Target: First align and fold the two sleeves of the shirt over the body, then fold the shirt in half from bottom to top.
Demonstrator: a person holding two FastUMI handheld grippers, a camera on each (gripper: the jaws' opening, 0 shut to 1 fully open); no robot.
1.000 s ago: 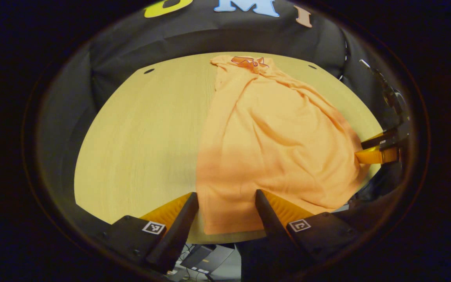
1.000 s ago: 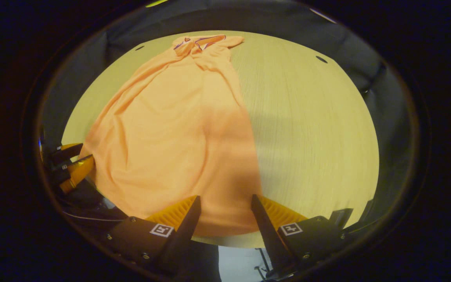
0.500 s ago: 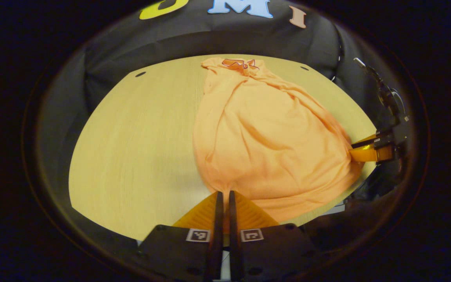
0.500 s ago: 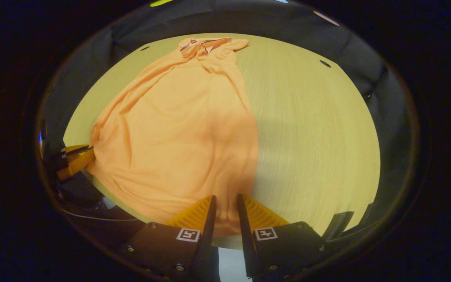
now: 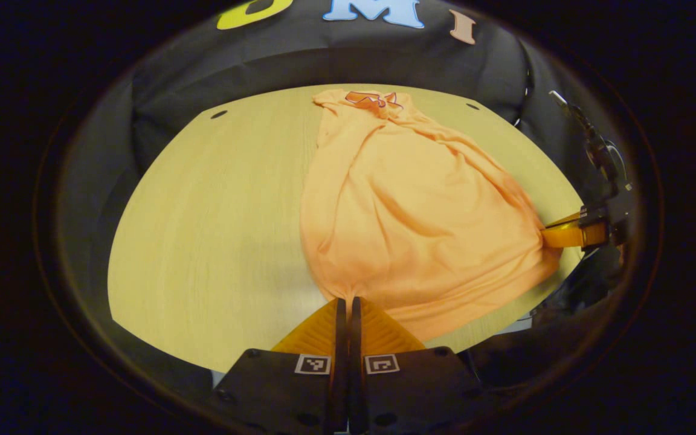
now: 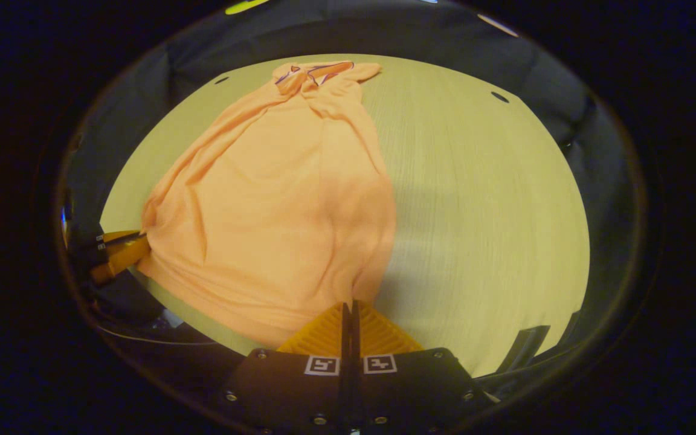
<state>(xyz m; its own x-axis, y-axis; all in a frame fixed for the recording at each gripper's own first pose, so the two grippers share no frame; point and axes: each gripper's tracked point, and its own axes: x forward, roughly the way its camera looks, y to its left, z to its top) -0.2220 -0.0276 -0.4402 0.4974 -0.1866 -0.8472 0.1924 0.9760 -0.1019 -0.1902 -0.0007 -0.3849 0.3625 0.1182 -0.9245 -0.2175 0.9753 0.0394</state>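
The orange shirt (image 5: 408, 211) is laid lengthwise on the pale wooden table (image 5: 203, 229), collar (image 5: 372, 98) at the far end and hem at the near edge, and both near corners are taken at once. In the left gripper view, the left gripper (image 5: 344, 300) is pressed together on the hem's near-left corner, fabric being drawn into a tight pucker between its 2 fingers; off to the right the right gripper (image 5: 550, 234) is seen biting the other corner. From the right gripper view the same picture is given in mirror: the right gripper (image 6: 348, 304) is clamped on the near-right corner of the hem, and the left gripper (image 6: 133, 248) is seen at the far-left side of the cloth, pinched on its corner. The sleeves appear already tucked over the body, though this cannot be confirmed under the wrinkles, so the bottom-to-top fold is judged to be the step in hand. What is called for next: both corners raised together, kept level and apart so the hem stays taut, then carried to the far end and laid at the collar. A slack middle is the risk to be watched.
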